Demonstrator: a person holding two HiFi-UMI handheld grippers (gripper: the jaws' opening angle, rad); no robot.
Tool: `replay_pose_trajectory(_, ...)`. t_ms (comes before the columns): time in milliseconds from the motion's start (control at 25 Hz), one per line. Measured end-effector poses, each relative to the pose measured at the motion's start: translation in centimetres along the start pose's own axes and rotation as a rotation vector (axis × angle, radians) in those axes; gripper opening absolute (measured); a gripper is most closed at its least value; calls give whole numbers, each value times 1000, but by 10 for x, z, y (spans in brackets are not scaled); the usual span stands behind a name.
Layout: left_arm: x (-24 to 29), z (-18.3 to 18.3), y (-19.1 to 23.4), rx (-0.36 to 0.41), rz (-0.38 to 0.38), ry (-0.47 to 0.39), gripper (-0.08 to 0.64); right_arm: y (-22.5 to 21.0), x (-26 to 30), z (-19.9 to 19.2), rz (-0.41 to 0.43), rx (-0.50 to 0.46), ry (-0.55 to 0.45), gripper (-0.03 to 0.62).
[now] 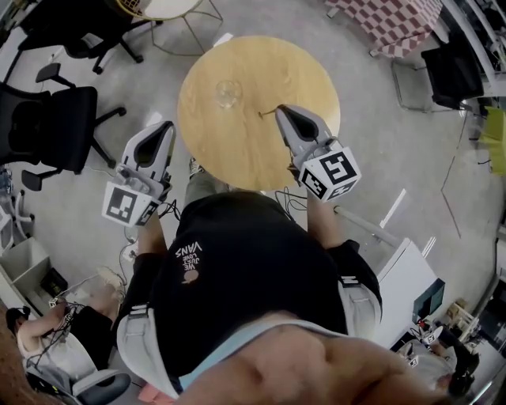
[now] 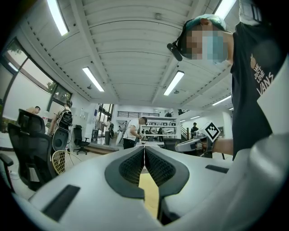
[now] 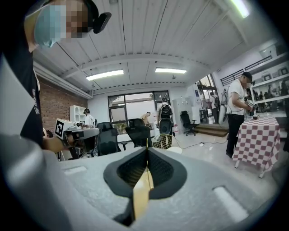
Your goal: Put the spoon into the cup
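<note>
A clear glass cup (image 1: 228, 93) stands on the round wooden table (image 1: 237, 150), left of its middle. My right gripper (image 1: 278, 111) hovers over the table to the right of the cup. It is shut on a thin spoon (image 1: 267, 112) that sticks out leftward from its tip. In the right gripper view the jaws (image 3: 147, 155) meet with only a thin sliver between them. My left gripper (image 1: 168, 126) is off the table's left edge, shut and empty; its own view shows the pads (image 2: 144, 152) pressed together.
Black office chairs (image 1: 47, 123) stand left of the table. A checkered tablecloth (image 1: 391, 20) is at the back right, and a white box (image 1: 407, 281) at the right. People stand and sit around the room. Cables lie on the floor.
</note>
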State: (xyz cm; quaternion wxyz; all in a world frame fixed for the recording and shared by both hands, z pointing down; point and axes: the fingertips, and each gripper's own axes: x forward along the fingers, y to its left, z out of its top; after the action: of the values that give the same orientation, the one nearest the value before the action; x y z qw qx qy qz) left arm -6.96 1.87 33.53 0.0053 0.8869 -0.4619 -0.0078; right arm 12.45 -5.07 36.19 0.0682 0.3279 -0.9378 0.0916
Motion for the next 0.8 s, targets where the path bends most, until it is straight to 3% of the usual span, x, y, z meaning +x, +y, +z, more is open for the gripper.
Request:
replay_pose_trajectory(600,42,-7,55,-28,-252,5,-3,0,33,2,-199,38,2,2)
replay_pose_trajectory(800,50,-10,68,-36,-305,15,-3,0,45,5,-237,43,-3,2)
